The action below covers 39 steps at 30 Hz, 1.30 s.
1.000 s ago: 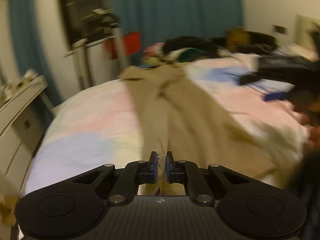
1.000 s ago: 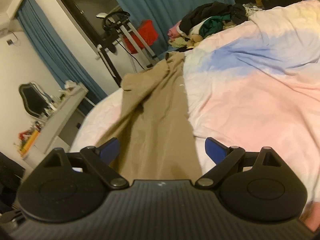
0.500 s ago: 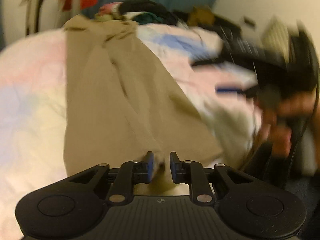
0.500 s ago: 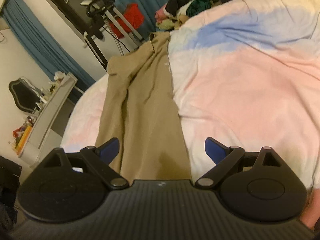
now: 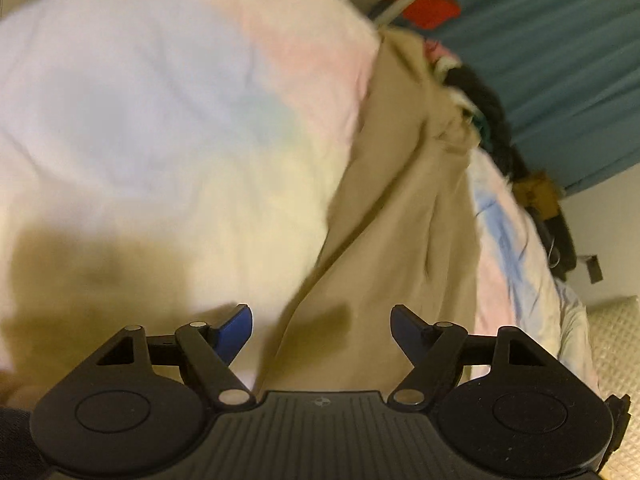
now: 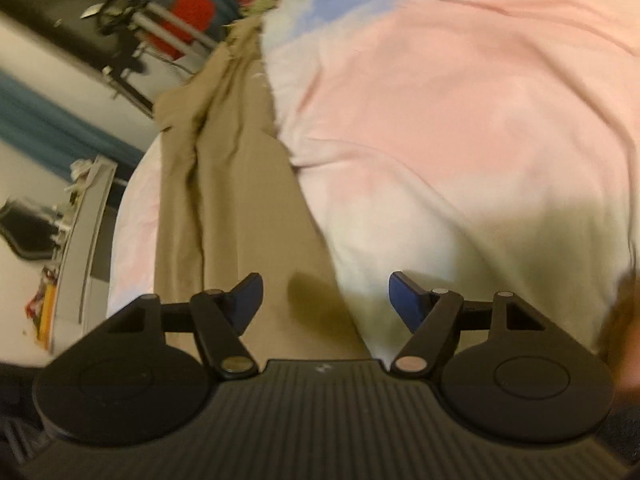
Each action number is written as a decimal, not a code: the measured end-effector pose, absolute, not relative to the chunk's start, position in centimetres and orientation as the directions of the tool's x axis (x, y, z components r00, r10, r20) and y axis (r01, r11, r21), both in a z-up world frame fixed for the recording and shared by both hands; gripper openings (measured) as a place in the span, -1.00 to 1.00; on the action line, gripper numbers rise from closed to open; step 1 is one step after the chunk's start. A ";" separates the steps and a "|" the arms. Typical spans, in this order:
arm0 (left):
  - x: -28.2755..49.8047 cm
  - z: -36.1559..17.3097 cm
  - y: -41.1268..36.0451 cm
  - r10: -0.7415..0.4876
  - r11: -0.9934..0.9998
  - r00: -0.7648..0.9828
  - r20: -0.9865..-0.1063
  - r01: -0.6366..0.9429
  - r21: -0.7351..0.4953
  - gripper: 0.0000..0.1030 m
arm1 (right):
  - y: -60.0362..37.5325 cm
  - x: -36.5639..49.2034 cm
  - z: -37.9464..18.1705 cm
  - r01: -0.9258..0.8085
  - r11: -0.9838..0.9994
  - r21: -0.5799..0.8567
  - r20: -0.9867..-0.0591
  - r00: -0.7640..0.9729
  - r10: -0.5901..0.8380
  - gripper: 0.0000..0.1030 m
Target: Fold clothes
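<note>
Tan trousers (image 5: 400, 216) on bed (image 5: 160, 120), left gripper (image 5: 320, 324) opening, right gripper (image 6: 324, 294) closing, both empty

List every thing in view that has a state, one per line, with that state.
Tan trousers: laid out lengthwise on the bed, wrinkled, not yet folded, held by neither gripper.
Bedspread: spread over the bed, lightly creased.
Clothes pile: heaped unfolded at the far end.
Left gripper: jaws opening, nothing pinched, trousers below the gap.
Right gripper: jaws closing, not yet on the cloth.
Curtain: drawn shut.
</note>
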<state>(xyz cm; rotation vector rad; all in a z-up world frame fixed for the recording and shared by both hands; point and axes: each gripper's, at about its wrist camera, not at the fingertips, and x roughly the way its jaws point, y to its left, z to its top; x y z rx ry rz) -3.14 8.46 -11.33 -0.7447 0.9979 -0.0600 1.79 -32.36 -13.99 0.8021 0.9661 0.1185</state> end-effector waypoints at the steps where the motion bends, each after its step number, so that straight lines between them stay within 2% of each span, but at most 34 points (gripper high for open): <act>1: -2.8 -11.7 8.2 -0.388 0.758 0.536 -0.750 -0.278 -0.591 0.44 | -32.3 1.8 -14.5 0.264 0.695 0.668 -0.690 0.570 0.446 0.39; 4: -2.6 -12.7 7.4 -0.414 0.769 0.472 -0.778 -0.276 -0.576 0.26 | -31.9 1.6 -15.3 0.284 0.669 0.687 -0.697 0.521 0.493 0.34; 6: -2.7 -13.0 7.2 -0.435 0.764 0.452 -0.779 -0.271 -0.585 0.24 | -31.5 1.1 -15.4 0.288 0.656 0.698 -0.694 0.498 0.520 0.34; 8: -2.9 -13.1 7.0 -0.443 0.763 0.443 -0.779 -0.269 -0.587 0.08 | -31.1 0.5 -15.6 0.289 0.644 0.708 -0.688 0.489 0.537 0.34; 13: -3.7 -12.9 6.7 -0.425 0.779 0.438 -0.792 -0.270 -0.567 -0.72 | -29.4 -0.5 -15.5 0.272 0.699 0.661 -0.727 0.461 0.509 0.34; 15: -3.9 -12.9 6.9 -0.433 0.765 0.447 -0.783 -0.277 -0.581 -0.79 | -29.0 -0.7 -15.3 0.268 0.722 0.638 -0.743 0.463 0.484 0.32; 19: -4.2 -12.5 7.4 -0.451 0.734 0.484 -0.750 -0.277 -0.620 -0.85 | -28.4 -0.8 -14.8 0.234 0.750 0.619 -0.754 0.446 0.483 0.32; 20: -4.3 -12.3 7.7 -0.457 0.719 0.500 -0.736 -0.278 -0.636 -0.85 | -28.8 -1.0 -14.7 0.238 0.738 0.632 -0.747 0.441 0.497 0.06; 21: -4.5 -12.1 8.0 -0.468 0.700 0.521 -0.714 -0.275 -0.659 -0.85 | -29.1 -1.1 -14.6 0.243 0.725 0.644 -0.740 0.436 0.512 -0.41; 24: -5.7 -11.5 8.9 -0.521 0.625 0.581 -0.625 -0.240 -0.743 -0.86 | -30.4 -1.7 -14.5 0.264 0.621 0.738 -0.662 0.458 0.593 -0.70; 30: -7.0 -9.2 9.7 -0.545 0.568 0.634 -0.549 -0.203 -0.798 -0.89 | -31.7 -2.9 -10.9 0.185 0.574 0.798 -0.575 0.516 0.634 -0.81; 39: -8.6 -0.6 9.2 -0.568 0.519 0.723 -0.393 -0.055 -0.853 -0.90 | -34.2 -3.9 0.5 -0.056 0.563 0.824 -0.410 0.627 0.663 -0.84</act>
